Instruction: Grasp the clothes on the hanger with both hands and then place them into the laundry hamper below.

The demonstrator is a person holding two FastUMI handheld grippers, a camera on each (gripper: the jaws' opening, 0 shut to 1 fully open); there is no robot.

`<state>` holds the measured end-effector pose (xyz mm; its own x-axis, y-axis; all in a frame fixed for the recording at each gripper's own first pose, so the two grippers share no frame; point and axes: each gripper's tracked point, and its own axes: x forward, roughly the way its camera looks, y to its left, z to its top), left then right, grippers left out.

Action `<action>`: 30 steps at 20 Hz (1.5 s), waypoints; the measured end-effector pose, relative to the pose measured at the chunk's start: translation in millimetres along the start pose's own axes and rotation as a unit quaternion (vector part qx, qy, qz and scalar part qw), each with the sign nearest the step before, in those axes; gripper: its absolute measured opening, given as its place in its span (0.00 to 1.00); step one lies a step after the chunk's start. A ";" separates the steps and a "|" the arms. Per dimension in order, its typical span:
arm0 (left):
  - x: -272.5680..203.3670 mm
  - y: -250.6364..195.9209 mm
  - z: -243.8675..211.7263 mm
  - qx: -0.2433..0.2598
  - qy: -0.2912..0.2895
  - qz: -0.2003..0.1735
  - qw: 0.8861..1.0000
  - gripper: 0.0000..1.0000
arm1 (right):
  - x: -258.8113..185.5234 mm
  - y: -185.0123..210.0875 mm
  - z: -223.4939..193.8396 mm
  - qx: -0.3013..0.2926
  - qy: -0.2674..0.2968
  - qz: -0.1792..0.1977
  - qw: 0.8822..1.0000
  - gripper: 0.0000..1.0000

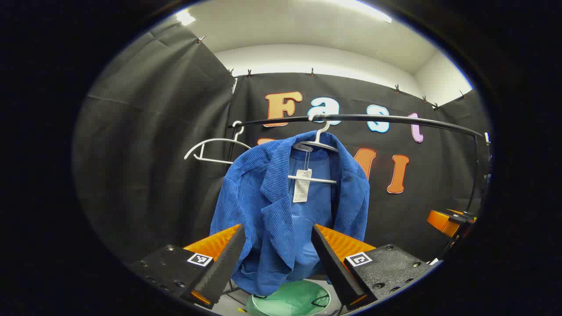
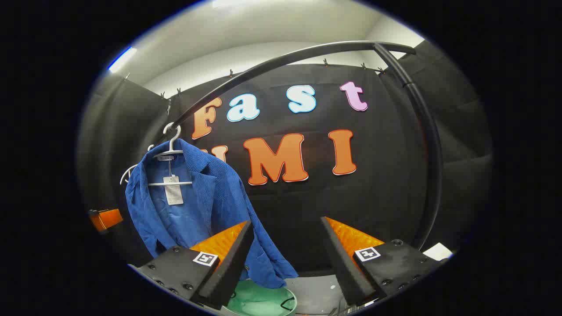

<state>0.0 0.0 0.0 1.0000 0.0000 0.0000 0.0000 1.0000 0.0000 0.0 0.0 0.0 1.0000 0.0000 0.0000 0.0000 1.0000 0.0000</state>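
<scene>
Blue corduroy jacket (image 1: 285, 210) hanging open on a white hanger (image 1: 322, 142) hooked over the black rail (image 1: 373, 118), paper tag (image 1: 302, 186) dangling inside the collar, green laundry hamper (image 1: 290, 300) directly beneath its hem. Left gripper (image 1: 277, 259) spread wide and empty just short of the jacket front, framing it. Right gripper (image 2: 285, 259) equally wide, empty, off to the jacket's side.

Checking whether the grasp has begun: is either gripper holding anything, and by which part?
Nothing is held. The left gripper and right gripper are both open and short of the blue jacket, which hangs on its hanger.
</scene>
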 end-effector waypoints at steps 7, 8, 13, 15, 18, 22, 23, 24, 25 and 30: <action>22.0 -12.0 2.1 0.001 0.009 -0.020 1.000 0.95 | -4.3 -5.9 2.2 -0.009 0.000 -0.029 1.000 0.98; 24.1 -12.9 4.6 -0.002 0.005 -0.021 1.000 0.92 | -5.3 -4.8 3.1 -0.009 0.000 -0.031 0.999 0.98; 40.0 -21.8 5.9 0.005 0.004 -0.044 0.999 0.93 | -11.8 -10.8 7.4 -0.011 -0.007 -0.057 0.998 0.98; 45.2 -23.9 5.3 0.008 0.006 -0.049 0.999 0.93 | -10.2 -6.2 3.7 -0.011 -0.002 -0.060 0.998 0.98; 53.0 -21.8 1.8 0.007 0.010 -0.053 0.999 0.93 | -4.6 4.2 -0.2 -0.008 -0.001 -0.058 0.998 0.98; 71.6 -12.4 3.2 0.017 0.001 -0.051 0.999 0.92 | 9.2 25.7 -8.0 -0.012 0.010 -0.046 0.999 0.98; 76.8 -10.4 3.2 0.020 0.000 -0.050 0.999 0.95 | 13.0 31.7 -8.5 -0.014 0.011 -0.041 0.999 0.98; 82.0 -9.0 1.5 0.022 0.001 -0.050 0.998 0.92 | 16.8 38.5 -9.1 -0.014 0.012 -0.036 0.999 0.98; 86.8 -8.5 -1.3 0.023 0.004 -0.051 0.998 0.93 | 20.9 45.7 -10.2 -0.015 0.013 -0.031 0.999 0.98; 109.7 -3.7 -16.5 0.019 0.026 -0.055 0.998 0.93 | 40.0 79.4 -12.9 -0.015 0.014 -0.007 1.000 0.89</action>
<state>109.7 -3.7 -16.5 0.9925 -0.1092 -0.0542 0.1112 0.9932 0.0353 40.0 79.4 -12.9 0.9995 -0.0141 -0.0280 0.0132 0.9995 -0.0292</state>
